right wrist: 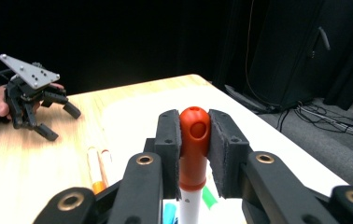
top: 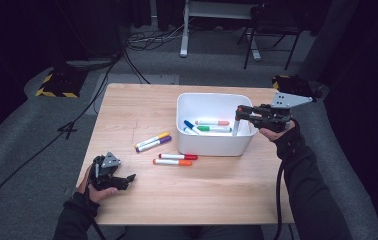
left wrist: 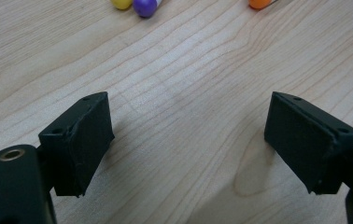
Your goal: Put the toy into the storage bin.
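My right gripper [top: 238, 111] is shut on a white marker with a red cap [right wrist: 194, 140]. It holds the marker upright by the cap, and the marker's body [top: 236, 127] hangs inside the right end of the white bin [top: 212, 96]. In the bin lie a blue marker [top: 190, 126], an orange-capped one [top: 212, 122] and a green one [top: 213, 129]. My left gripper [top: 128, 181] rests open on the table's front left corner, with bare wood between its pads [left wrist: 86, 140].
On the wooden table [top: 212, 190] left of the bin lie a yellow marker and a purple marker [top: 153, 141] side by side. A red marker [top: 178, 156] and an orange one [top: 172, 162] lie in front of the bin. Cables and furniture legs sit on the floor beyond.
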`<action>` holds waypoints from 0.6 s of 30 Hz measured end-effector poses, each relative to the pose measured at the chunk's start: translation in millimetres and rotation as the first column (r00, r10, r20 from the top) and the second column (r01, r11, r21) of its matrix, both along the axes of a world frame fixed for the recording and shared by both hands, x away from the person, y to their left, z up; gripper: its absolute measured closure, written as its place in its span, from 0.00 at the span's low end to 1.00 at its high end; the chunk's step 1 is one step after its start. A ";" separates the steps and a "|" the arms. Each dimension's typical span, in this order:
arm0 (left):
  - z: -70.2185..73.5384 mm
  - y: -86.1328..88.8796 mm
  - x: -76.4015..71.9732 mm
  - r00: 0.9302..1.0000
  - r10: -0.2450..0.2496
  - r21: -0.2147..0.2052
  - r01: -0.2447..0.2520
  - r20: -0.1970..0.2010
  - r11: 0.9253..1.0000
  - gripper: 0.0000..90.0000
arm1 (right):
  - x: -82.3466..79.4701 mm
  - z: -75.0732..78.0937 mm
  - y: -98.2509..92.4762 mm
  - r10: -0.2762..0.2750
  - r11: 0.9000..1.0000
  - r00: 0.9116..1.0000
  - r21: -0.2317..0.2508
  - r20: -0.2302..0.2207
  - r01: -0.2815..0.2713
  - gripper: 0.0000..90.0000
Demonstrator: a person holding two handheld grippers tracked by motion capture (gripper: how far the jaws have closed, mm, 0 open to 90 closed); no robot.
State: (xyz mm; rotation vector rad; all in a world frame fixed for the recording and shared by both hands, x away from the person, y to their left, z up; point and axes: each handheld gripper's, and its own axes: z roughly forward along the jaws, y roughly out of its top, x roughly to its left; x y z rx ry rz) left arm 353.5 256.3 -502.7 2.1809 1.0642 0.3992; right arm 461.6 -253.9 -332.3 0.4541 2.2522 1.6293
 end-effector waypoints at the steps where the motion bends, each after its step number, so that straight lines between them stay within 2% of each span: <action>1: 0.2 0.2 0.0 1.000 0.000 0.003 0.000 0.001 1.000 0.17 | -0.1 -1.2 0.6 -0.001 1.000 1.000 -0.002 -0.005 0.001 0.83; 9: 0.2 0.1 0.0 1.000 0.000 0.002 0.000 0.000 1.000 0.17 | -0.1 -7.3 2.6 0.002 1.000 1.000 -0.019 -0.008 -0.002 0.83; 18: 0.1 0.1 0.0 1.000 -0.001 0.001 0.001 -0.002 1.000 0.17 | 0.8 -18.5 3.5 -0.010 0.998 1.000 -0.064 -0.026 0.008 0.83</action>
